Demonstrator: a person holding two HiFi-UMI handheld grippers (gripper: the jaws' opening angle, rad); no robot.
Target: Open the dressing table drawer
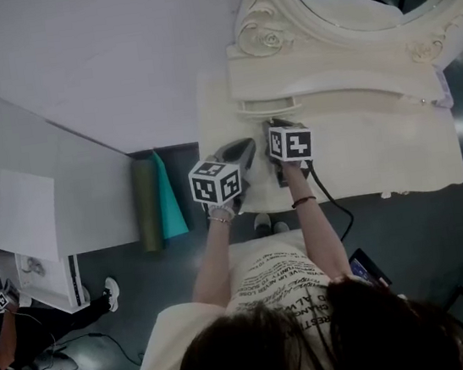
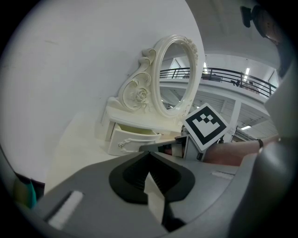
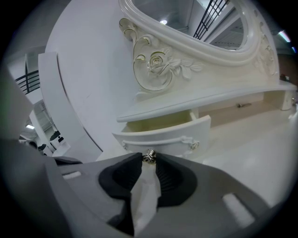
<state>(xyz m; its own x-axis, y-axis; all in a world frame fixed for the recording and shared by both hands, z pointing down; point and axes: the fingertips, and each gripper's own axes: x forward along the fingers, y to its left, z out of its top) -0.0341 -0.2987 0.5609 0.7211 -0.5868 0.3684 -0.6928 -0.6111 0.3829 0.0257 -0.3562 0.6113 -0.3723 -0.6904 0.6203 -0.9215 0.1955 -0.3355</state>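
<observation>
- We see the white dressing table [image 1: 382, 163] spread beneath both claws, its bare top running off to the right claw's [image 3: 149, 161] right.
- The oval mirror [image 2: 175, 74], in a carved frame with a rose, rises ahead of and above the right claw.
- The left claw [image 2: 149, 152] sits just left of the right claw and a little behind it. Its jaws are pressed together with nothing between them.
- The right claw points at the drawer front, its jaws pinching the drawer knob at their tips.
- The small drawer [image 3: 163, 135] lies straight ahead of the right claw. It stands part way out from under the mirror's shelf, showing its pale inside.
- The metal drawer knob [image 3: 149, 156] sits between the right claw's tips, touching both.
</observation>
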